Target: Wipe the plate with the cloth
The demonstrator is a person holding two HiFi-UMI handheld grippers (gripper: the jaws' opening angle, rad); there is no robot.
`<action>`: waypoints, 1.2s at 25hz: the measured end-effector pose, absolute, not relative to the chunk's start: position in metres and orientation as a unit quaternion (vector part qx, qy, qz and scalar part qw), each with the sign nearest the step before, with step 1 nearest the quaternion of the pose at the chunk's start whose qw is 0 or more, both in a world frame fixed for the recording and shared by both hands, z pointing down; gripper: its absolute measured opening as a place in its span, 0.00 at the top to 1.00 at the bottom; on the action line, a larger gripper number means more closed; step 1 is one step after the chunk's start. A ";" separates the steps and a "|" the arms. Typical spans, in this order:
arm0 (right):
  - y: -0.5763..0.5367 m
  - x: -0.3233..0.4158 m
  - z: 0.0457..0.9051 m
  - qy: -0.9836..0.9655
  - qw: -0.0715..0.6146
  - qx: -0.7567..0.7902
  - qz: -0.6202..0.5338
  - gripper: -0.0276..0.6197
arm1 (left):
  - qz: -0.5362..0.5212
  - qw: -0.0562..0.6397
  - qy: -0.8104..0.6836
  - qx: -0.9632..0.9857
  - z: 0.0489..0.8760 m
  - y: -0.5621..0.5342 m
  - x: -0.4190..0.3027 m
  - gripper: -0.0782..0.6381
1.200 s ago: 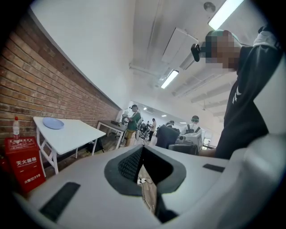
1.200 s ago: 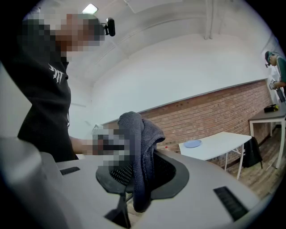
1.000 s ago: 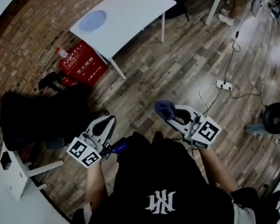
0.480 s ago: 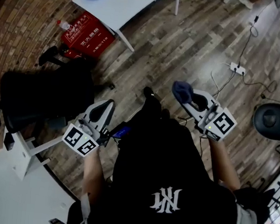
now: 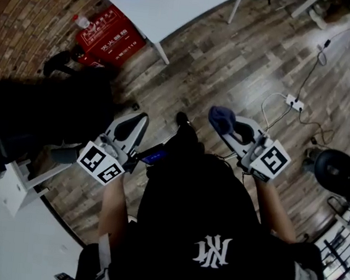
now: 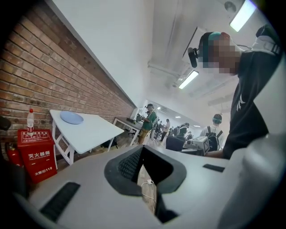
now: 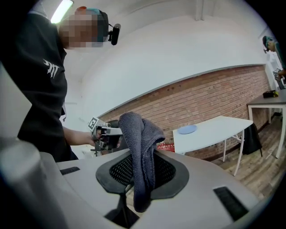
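Hugging brick wall, white table with plate; right claw pinching cloth, left claw pressed together.

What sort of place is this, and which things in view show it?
Probably a shared lab or workshop, not a home: a brick wall, a red fire-extinguisher box, a white table bearing a plate, and other people working at desks beyond.
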State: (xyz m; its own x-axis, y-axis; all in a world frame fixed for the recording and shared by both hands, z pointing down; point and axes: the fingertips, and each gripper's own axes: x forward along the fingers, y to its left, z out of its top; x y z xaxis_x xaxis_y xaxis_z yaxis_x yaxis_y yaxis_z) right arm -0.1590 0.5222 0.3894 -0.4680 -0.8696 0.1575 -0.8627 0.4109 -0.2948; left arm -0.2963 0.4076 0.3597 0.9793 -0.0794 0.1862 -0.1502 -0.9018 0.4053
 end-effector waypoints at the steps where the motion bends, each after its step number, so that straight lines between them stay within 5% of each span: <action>1: 0.511 -0.158 0.387 0.841 0.010 -0.513 -0.170 0.82 | 0.084 0.212 -0.057 0.972 0.361 0.397 -0.291 0.89; 13: 0.389 -0.151 0.381 0.841 -0.024 -0.510 -0.177 0.82 | 0.062 0.217 -0.064 0.972 0.368 0.265 -0.274 0.89; 30: 0.288 -0.049 0.363 0.836 -0.001 -0.523 -0.166 0.82 | 0.061 0.219 -0.080 0.970 0.363 0.189 -0.208 0.89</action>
State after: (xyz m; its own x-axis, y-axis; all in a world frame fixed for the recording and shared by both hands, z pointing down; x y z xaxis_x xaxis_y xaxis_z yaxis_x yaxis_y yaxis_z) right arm -0.0486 0.2875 0.3628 -0.4540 -0.8736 0.1755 -0.8744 0.3989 -0.2762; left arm -0.2077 0.1887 0.3627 0.9798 -0.1287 0.1529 -0.1819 -0.8911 0.4158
